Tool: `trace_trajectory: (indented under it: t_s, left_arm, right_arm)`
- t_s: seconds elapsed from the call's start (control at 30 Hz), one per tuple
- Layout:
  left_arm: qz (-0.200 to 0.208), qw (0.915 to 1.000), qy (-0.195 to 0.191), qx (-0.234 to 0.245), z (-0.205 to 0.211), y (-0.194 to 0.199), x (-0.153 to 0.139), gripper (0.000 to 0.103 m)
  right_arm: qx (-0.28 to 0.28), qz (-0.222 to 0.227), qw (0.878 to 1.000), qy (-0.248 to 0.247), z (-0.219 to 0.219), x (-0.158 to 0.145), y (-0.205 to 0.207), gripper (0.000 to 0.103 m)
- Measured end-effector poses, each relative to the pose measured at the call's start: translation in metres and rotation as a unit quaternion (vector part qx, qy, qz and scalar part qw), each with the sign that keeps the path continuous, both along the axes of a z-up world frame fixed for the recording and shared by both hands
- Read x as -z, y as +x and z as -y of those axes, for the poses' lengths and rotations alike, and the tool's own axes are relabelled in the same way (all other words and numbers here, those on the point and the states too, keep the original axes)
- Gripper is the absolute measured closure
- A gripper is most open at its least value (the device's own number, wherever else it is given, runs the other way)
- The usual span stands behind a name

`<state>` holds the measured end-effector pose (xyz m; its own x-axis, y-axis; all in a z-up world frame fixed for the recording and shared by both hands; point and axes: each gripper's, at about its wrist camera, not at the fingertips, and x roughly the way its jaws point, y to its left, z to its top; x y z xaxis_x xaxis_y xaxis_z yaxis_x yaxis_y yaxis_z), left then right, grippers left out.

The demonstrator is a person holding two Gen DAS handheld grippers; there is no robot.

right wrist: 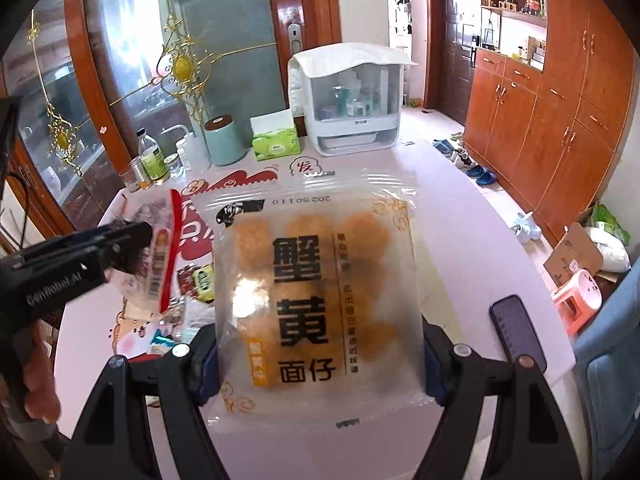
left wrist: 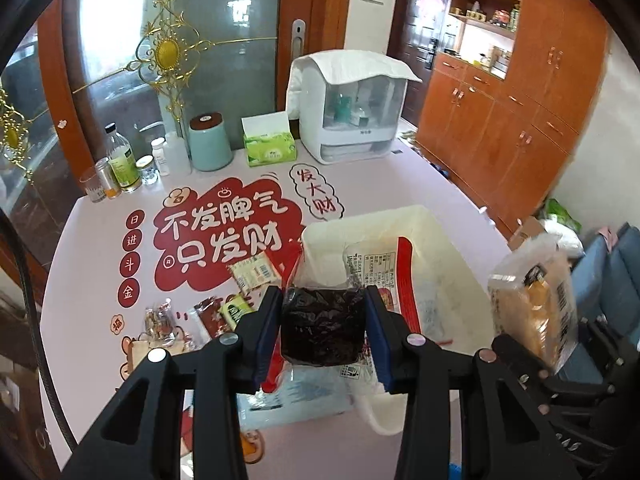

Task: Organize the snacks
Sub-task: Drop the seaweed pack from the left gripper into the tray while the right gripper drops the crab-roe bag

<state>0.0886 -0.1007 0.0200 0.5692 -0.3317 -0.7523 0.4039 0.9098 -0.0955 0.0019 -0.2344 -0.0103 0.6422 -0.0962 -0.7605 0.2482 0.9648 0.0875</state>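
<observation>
A clear packet of dark dried snack (left wrist: 323,330) with a red-striped printed back is pinched between the left gripper (left wrist: 323,312) pads, held above a white plastic bin (left wrist: 420,220) just ahead. A wide clear bag of golden round crab-roe noodle snacks (right wrist: 316,300) spans the right gripper (right wrist: 320,356) jaws, label up. Small loose snack packets (left wrist: 252,276) lie on the table ahead-left of the left gripper.

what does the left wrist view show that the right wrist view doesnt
Only the left wrist view: the white rectangular plastic bin on the table, and the clear packet of dark dried snack seen head-on, clamped in the left hand-held gripper.

Only the right wrist view: the printed front of the clear bag of golden round snacks, clamped in the right hand-held gripper; blue slippers on the floor; a pink plastic stool.

Both: the mint-green canister with a brown lid, green tissue box, and white covered storage box.
</observation>
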Motion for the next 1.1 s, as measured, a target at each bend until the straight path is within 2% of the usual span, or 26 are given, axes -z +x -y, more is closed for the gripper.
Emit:
trace_trajectory:
  t_s: [0.1,0.2,0.4,0.57,0.63,0.7,0.8,0.87,1.1]
  left_arm:
    - [0.01,0.9998,0.006,-0.016,0.02,0.003,-0.006,0.064]
    - [0.018,0.999,0.03,-0.029,0.038,0.006,-0.004,0.064]
    - [0.005,0.9965,0.072,-0.041,0.065,0.031,0.013,0.063]
    - [-0.013,0.9964,0.077,-0.033,0.092,0.057,0.027,0.061]
    - [-0.026,0.9965,0.076,-0.023,0.101,0.065,0.034,0.05]
    - [-0.034,0.9964,0.073,-0.026,0.109,0.07,0.039,0.008]
    - [-0.028,0.9964,0.072,-0.037,0.114,0.07,0.043,0.005]
    - [-0.032,0.9954,0.083,-0.034,0.117,0.072,0.048,0.005]
    - [-0.02,0.9945,0.093,-0.042,0.114,0.068,0.047,0.005]
  right_arm:
    - [-0.011,-0.011,1.0,0.017,0.023,0.008,0.009,0.026]
    - [-0.027,-0.01,0.999,0.023,0.039,0.015,0.016,0.026]
    - [-0.04,-0.03,0.998,0.039,0.056,0.037,0.034,0.024]
    - [-0.049,-0.055,0.996,0.055,0.065,0.055,0.049,0.021]
    - [-0.057,-0.059,0.994,0.065,0.068,0.06,0.053,0.019]
    - [-0.063,-0.066,0.993,0.078,0.072,0.064,0.056,0.019]
    - [-0.063,-0.069,0.991,0.093,0.08,0.07,0.06,0.018]
    - [-0.056,-0.055,0.992,0.098,0.085,0.067,0.059,0.018]
    - [-0.073,-0.051,0.992,0.084,0.082,0.064,0.063,0.016]
